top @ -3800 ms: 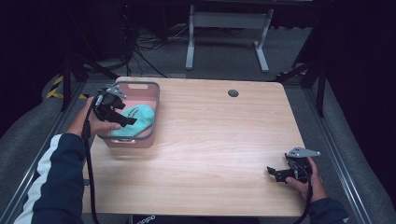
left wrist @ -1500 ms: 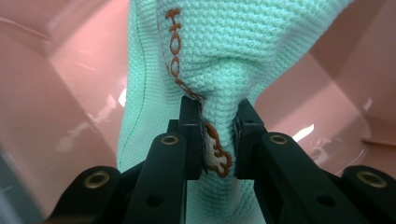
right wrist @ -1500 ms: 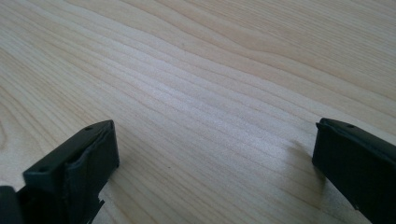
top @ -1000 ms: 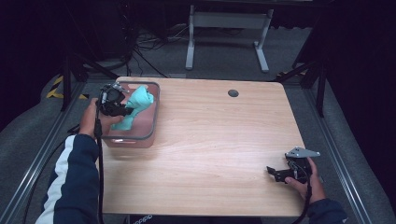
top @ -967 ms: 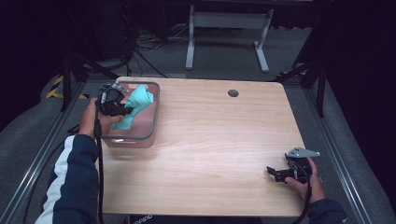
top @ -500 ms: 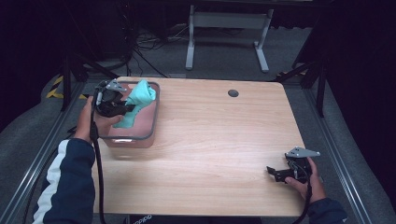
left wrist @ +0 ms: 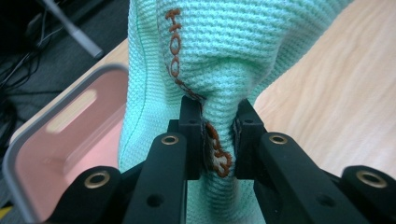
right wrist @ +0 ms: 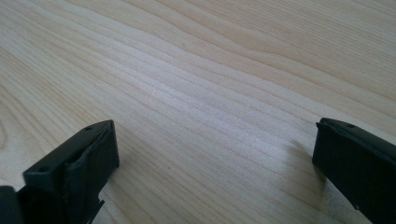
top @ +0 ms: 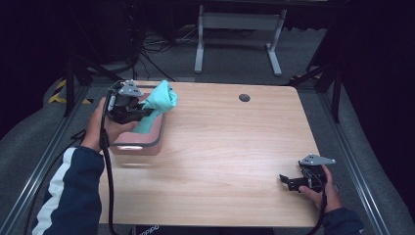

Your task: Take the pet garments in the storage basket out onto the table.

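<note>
Your left gripper jaws clamp the mint cloth above the pink bin; right gripper jaws stand apart, far right.

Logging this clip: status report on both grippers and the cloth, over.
Left gripper shut on mint cloth, cloth part out of pink bin. Right gripper open, low over bare table. Nothing in the way.

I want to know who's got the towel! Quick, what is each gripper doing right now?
Left gripper: shut on the mint-green knitted cloth, held above the pink bin.
Right gripper: open, holding nothing, low over the wooden table.
</note>
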